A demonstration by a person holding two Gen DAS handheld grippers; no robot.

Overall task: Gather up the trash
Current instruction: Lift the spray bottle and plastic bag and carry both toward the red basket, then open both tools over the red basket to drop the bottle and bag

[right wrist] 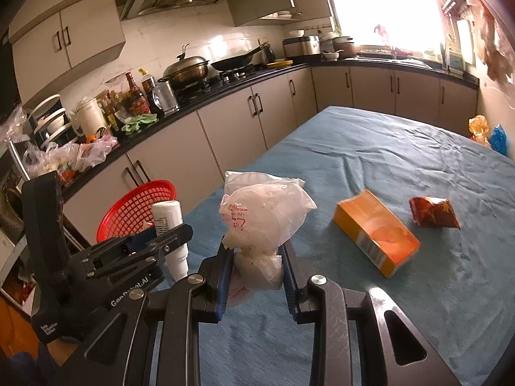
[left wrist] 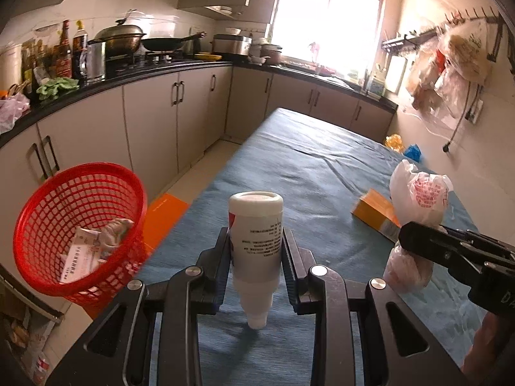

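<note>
Left gripper [left wrist: 256, 251] pinches a white plastic bottle with red and black print [left wrist: 256, 228], held upside down: flat base up, narrow white nozzle down, hanging just above the table. Both dark pads press its sides. In the right wrist view the same gripper [right wrist: 167, 241] shows from the side at lower left, the bottle [right wrist: 167, 218] sticking up through it.

Right gripper [right wrist: 254, 257] is clamped on a crumpled white plastic bag with red print [right wrist: 257, 215]; the bag's waist is squeezed between the blue-edged pads, with a puffed top above and a knotted lump below. From the left wrist view the right gripper [left wrist: 415, 241] enters from the right edge, the bag [left wrist: 418, 196] bulging above and under it.

Both hang over a table under a wrinkled blue cloth [right wrist: 370, 148]. On the cloth, right of the bag: an orange cardboard box lying flat [right wrist: 376, 234], and further right, apart from it, a crumpled red-brown foil wrapper [right wrist: 433, 212].

Red plastic mesh basket [left wrist: 77, 225] stands off the table's left edge, near the bottle and lower, holding a crumpled paper and a printed white packet [left wrist: 93, 247]. An orange flat sheet [left wrist: 164, 215] lies on the floor between basket and table.

Behind: grey kitchen cabinets under a black counter [left wrist: 145, 75] with pots and bottles; bright window beyond.
</note>
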